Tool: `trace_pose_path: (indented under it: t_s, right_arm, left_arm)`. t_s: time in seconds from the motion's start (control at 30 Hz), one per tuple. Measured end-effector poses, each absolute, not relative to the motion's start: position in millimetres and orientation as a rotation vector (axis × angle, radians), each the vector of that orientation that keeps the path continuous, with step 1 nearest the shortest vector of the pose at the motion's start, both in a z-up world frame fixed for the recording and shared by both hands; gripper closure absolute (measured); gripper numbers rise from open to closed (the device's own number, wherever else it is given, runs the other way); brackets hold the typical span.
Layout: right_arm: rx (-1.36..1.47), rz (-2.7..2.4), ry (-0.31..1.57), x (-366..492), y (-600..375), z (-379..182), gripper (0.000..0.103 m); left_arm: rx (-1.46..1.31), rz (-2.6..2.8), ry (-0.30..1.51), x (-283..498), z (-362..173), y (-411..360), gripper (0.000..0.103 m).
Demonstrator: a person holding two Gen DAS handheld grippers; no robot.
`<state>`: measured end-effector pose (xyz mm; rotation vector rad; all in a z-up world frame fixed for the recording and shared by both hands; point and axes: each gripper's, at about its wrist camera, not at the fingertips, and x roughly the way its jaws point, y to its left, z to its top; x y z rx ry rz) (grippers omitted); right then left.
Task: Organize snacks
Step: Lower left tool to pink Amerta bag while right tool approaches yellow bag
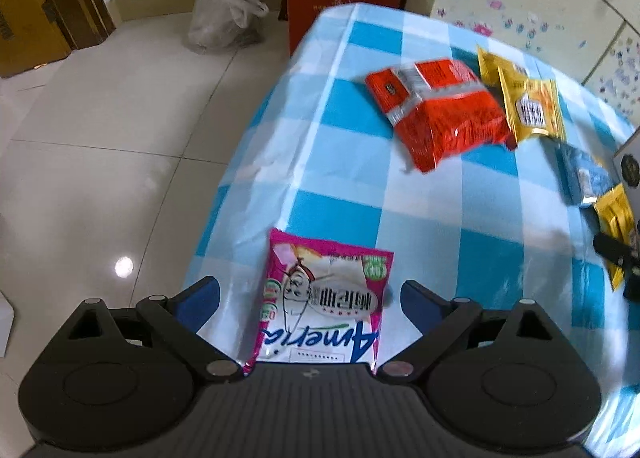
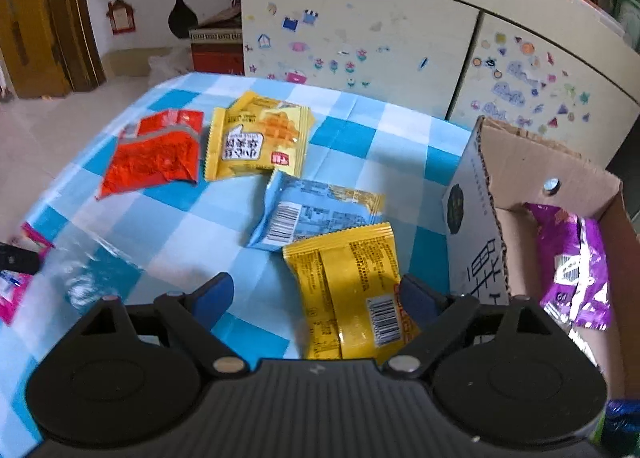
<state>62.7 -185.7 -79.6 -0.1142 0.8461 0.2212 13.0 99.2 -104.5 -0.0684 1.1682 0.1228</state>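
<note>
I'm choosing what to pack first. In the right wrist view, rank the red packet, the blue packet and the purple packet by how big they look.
1. red packet, largest.
2. blue packet, a little smaller.
3. purple packet, partly hidden by the cardboard box wall, so its place is unsure.

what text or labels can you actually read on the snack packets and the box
"Americ", upside down and cut off: pink and white snack packet between the open left gripper fingers.
Large Chinese characters on the same packet: not legible to me.
Barcode digits on the yellow foil packet and light blue packet: too small.
Print on the cardboard box and purple packet: blurred.
</note>
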Motion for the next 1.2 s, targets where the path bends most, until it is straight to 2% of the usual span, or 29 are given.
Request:
trace_pose_path:
  t_s: [0.37, 0.63, 0.8, 1.2]
  right_arm:
    - [-0.135, 0.342, 0.881, 58, -171, -84, 0.01]
    - [0.005, 0.419, 0.845, 57, -179, -73, 0.011]
    - [-0.09, 0.309, 0.813, 59, -178, -79, 0.011]
    - [-0.019, 0.275, 0.909, 67, -184, -97, 0.009]
  left_arm:
    - [-0.064, 0.04, 1.169, 16, -113, 68, 0.001]
    - [-0.206, -0.041, 1.121, 17, -100, 68, 0.0]
    - [-0.185, -0.021, 1.145, 18, -101, 70, 0.0]
    - [0.037, -0.066, 1.164, 8, -114, 50, 0.0]
